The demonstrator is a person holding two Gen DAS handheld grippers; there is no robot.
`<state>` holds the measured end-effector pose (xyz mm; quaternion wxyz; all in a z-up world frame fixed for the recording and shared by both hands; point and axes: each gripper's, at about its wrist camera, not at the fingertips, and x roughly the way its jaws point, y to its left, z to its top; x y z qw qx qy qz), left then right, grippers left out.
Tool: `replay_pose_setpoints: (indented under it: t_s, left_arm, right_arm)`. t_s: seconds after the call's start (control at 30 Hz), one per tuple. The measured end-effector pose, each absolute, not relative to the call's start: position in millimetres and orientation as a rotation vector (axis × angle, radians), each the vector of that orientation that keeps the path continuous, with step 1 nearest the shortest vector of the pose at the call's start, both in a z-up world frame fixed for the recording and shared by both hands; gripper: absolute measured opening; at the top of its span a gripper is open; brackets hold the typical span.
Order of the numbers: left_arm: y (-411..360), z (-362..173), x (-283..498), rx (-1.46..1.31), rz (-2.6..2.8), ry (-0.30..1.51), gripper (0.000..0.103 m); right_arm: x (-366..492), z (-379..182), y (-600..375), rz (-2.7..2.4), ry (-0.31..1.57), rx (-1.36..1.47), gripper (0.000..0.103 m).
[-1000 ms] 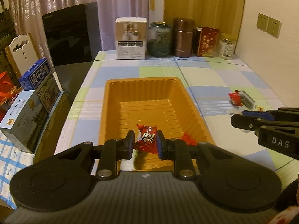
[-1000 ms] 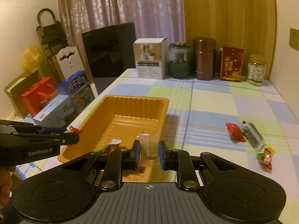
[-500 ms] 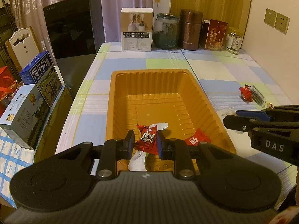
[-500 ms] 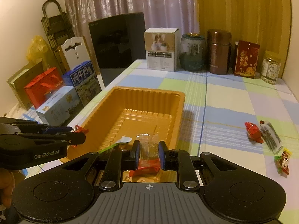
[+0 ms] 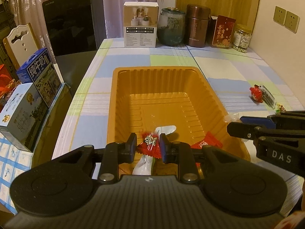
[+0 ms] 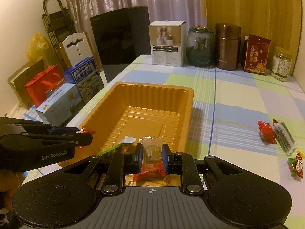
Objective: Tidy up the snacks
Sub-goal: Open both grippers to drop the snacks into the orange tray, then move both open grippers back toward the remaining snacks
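An orange plastic tray (image 5: 160, 80) (image 6: 152, 93) sits on the checked tablecloth. My left gripper (image 5: 148, 145) is shut on a red wrapped candy (image 5: 149, 143) above the tray's near end; it shows from the side in the right wrist view (image 6: 83, 133). My right gripper (image 6: 152, 153) is shut on a clear wrapped snack (image 6: 151, 149) over the tray's near right edge. A white packet (image 5: 164, 129) and a red packet (image 5: 206, 142) lie in the tray. Loose snacks lie on the table to the right: a red candy (image 6: 266, 131), a clear striped packet (image 6: 284, 135), a red-green candy (image 6: 296, 164).
Along the far table edge stand a white box (image 5: 140, 24), a glass jar (image 5: 172, 27), a brown canister (image 5: 198, 25), a red packet (image 5: 223, 32) and a nut jar (image 5: 241, 38). Milk cartons (image 5: 36, 76) and a black panel (image 5: 72, 21) are left of the table.
Both grippers have risen and drawn back a little over the tray's near end, each still holding its snack. More of the tray's contents show.
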<state>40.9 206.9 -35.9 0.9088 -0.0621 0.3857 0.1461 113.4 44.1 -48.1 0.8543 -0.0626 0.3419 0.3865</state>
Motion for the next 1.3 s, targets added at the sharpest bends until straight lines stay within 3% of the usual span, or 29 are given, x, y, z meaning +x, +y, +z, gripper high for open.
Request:
replay_pose_setpoints:
  t_s: [0.07,0.13,0.83,0.87,0.9,0.93,1.3]
  left_arm:
    - [208,-37,42,-0.125,0.303,0.798,0.036]
    - [209,-37,42,-0.126,0.303,0.797,0.038]
    - [223,-34,26,-0.143,0.350,0.796,0.041]
    - [223,-34,26,-0.144,0.352,0.797,0.043]
    - [223,-34,26,-0.144,0.353,0.797,0.045]
    - [224,-34,26,-0.143,0.354,0.796,0.046]
    - [212,-31,23,-0.142,0.345,0.796,0.055]
  right_arm:
    - [113,-49,45,0.813,0.721,-0.132,0.021]
    - [114,-49,45,0.811,0.723,-0.131,0.021]
    - [112,-49,51,0.869,0.722,-0.093,0.023]
    - [112,-50,51,0.868,0.718,-0.094,0.034]
    - [111,-50,50,0.865,0.713,-0.094,0.056]
    - [111,-50,49,0.867,0.709,-0.088,0.064]
    - [111,-51,9,0.759,0.740,-0.079,0.066]
